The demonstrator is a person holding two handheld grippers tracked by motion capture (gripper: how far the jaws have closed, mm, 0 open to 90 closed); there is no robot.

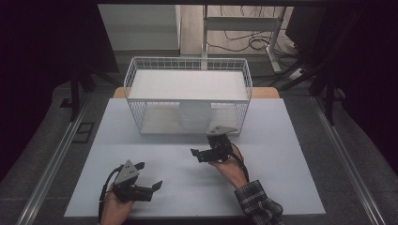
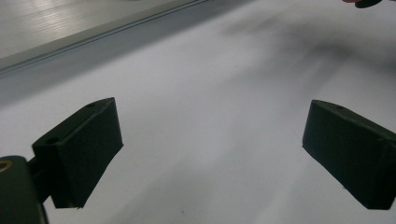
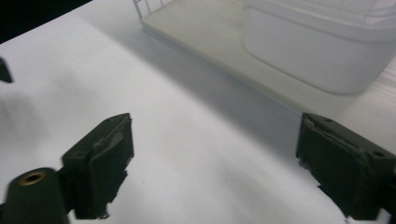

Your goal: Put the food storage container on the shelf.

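A white wire basket (image 1: 187, 96) with a shelf stands at the far edge of the white table (image 1: 281, 159); a white tub (image 1: 195, 116) sits inside it, under the shelf; the left gripper (image 1: 151, 180) is near the front edge, wide open, holding nothing; the right gripper (image 1: 206, 146) is near the middle, just before the basket, wide open and empty too.

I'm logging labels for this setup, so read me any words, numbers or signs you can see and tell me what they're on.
There is no readable text. The wire rack, the white container on its lower shelf, the table and both grippers, left and right, carry no visible lettering, numbers or signs.
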